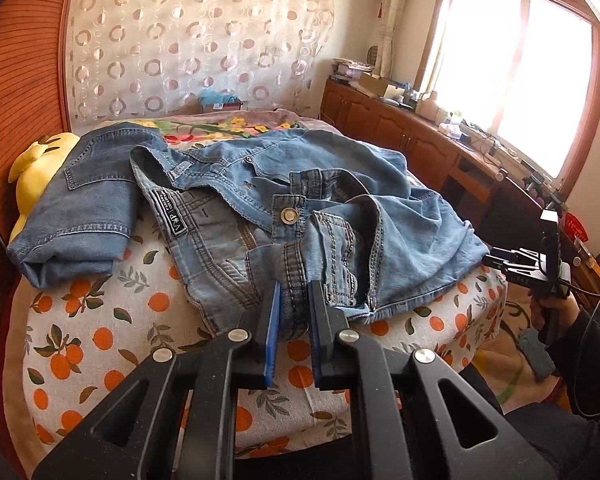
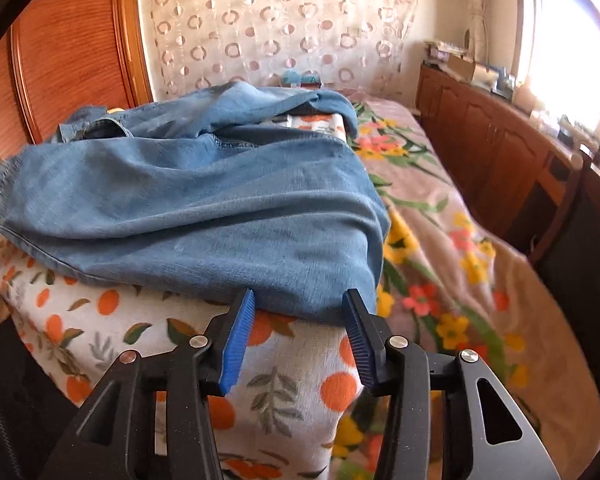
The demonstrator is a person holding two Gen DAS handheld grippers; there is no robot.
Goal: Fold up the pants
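Observation:
Crumpled blue jeans (image 1: 260,184) lie on a raised pile covered by orange-print cloth (image 1: 100,340). In the left wrist view my left gripper (image 1: 294,296) is shut on a bunched fold of the jeans near the waistband and its brass button. My right gripper (image 1: 500,262) shows at the right edge, held in a hand. In the right wrist view a smooth denim leg (image 2: 200,208) drapes over the pile. The right gripper (image 2: 300,312) stands open at the leg's near edge. Its blue pads (image 2: 238,340) flank the hem without pressing on it.
A yellow plush toy (image 1: 40,168) and a second folded piece of denim (image 1: 80,216) lie at the left. A floral blanket (image 2: 440,240) covers the bed to the right. Wooden cabinets (image 1: 400,132) run under the bright window (image 1: 520,80). A wooden panel (image 2: 72,60) stands at the left.

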